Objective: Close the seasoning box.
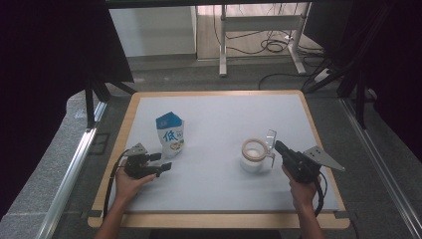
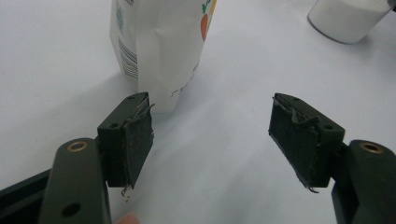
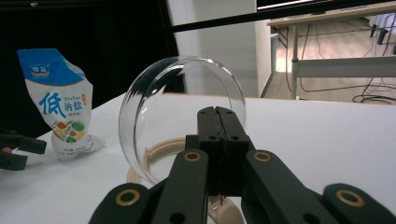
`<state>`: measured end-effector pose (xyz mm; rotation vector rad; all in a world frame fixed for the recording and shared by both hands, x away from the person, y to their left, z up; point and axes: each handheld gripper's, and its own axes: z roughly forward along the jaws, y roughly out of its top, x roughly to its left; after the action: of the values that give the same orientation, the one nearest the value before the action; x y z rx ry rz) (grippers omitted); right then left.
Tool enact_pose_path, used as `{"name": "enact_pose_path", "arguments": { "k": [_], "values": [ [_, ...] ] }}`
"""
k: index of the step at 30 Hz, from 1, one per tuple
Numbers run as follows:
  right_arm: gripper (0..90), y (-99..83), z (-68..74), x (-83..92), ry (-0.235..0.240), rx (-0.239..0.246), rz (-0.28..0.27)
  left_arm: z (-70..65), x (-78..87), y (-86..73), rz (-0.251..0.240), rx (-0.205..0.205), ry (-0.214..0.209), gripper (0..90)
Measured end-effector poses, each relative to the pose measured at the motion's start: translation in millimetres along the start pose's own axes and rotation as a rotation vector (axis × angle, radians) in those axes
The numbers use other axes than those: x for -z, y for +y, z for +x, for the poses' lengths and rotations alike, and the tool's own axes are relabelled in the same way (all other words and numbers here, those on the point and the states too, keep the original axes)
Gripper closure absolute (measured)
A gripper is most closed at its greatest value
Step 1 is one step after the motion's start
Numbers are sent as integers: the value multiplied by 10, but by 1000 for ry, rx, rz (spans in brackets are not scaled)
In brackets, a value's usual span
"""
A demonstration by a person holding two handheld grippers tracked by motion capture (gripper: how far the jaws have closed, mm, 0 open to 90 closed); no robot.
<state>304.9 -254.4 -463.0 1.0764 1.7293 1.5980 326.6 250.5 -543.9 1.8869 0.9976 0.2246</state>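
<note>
Two grippers, one salt bag, one jar on the white table [image 1: 219,194]. Near left, the left gripper [image 1: 160,163] sits low with its jaws wide apart, nothing between them, aimed right, just short of the salt bag [image 1: 170,134]. Near right, the right gripper [image 1: 275,145] is clamped tight on the edge of the clear round lid [image 3: 182,116], tipped up on edge over the jar [image 1: 255,155]. The right gripper view makes that lid obvious; from above it's just a sliver. The bag stands upright, long axis vertical.
</note>
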Motion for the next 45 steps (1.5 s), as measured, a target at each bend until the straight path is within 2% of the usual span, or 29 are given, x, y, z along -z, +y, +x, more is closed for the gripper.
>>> {"name": "enact_pose_path", "arguments": {
  "k": [3, 14, 22, 28, 33, 38, 40, 45],
  "values": [
    [894, 8, 37, -40, 18, 3, 10, -6, 1, 0, 1, -2, 3, 299],
    [894, 27, 266, -217, 118, 64, 73, -15, -4, -7, 8, 5, 0, 302],
    [893, 44, 249, -178, 131, 67, 73, -21, -18, -8, 11, 4, -3, 301],
    [888, 52, 103, -62, 89, 55, 66, -25, -22, -9, 14, 4, -3, 301],
    [854, -5, -117, 56, 41, 30, 76, -23, -24, -9, 14, 4, -3, 302],
    [737, -80, -342, 123, 19, 12, 113, -19, -35, -9, 17, 2, -4, 302],
    [692, -114, -407, 134, -1, 21, 131, -23, -42, -9, 19, 4, -4, 302],
    [583, -207, -527, 120, 3, 33, 202, -28, -67, -13, 28, 1, -5, 301]
  ]
}}
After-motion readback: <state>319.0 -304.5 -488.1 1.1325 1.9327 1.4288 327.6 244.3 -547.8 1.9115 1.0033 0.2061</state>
